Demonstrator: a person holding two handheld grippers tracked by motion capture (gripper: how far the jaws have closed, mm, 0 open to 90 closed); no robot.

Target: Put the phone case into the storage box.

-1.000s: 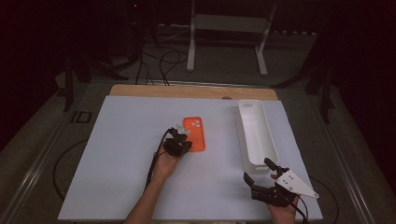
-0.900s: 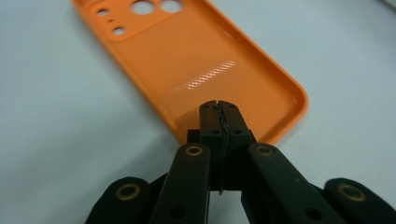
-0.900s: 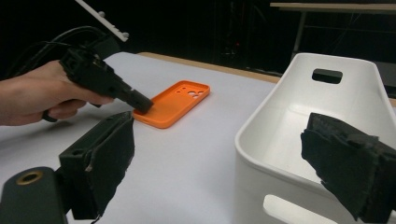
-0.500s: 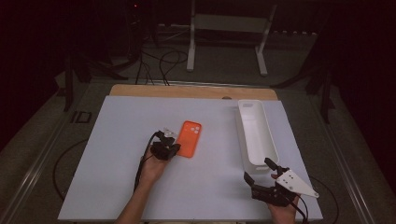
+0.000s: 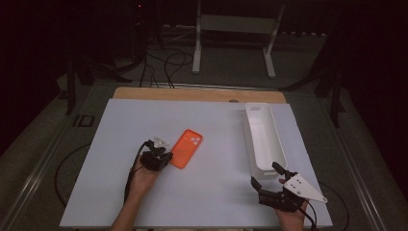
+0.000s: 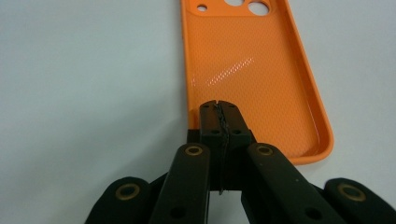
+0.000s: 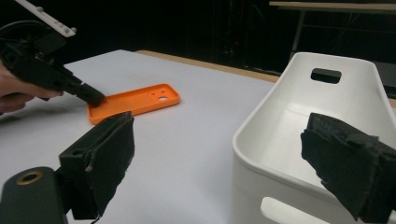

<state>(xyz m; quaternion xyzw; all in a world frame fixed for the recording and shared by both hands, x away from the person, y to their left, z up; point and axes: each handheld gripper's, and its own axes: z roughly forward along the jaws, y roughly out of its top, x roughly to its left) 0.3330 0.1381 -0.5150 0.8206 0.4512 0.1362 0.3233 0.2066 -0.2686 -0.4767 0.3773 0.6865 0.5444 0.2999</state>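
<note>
An orange phone case [image 5: 186, 148] lies open side up, a little left of the middle of the white table [image 5: 216, 197]. My left gripper [image 5: 166, 156] is at the case's near end, and its jaws are shut on the rim there. In the left gripper view the case [image 6: 252, 70] stretches away from the closed tips of the left gripper [image 6: 219, 109]. My right gripper [image 5: 265, 174] stands open at the front right, just before the near end of a long white bin [image 5: 250, 144]. Nothing lies between its pads [image 7: 105, 158].
The white bin [image 7: 261, 121] looks empty and has a handle slot at each end. A wooden strip [image 5: 192, 94] runs along the table's back edge. Cables and a metal stand [image 5: 235, 29] lie on the dark floor beyond.
My left gripper has pulled back toward the front left with the orange case, which slid that way and turned slantwise. The right gripper has stayed put.
</note>
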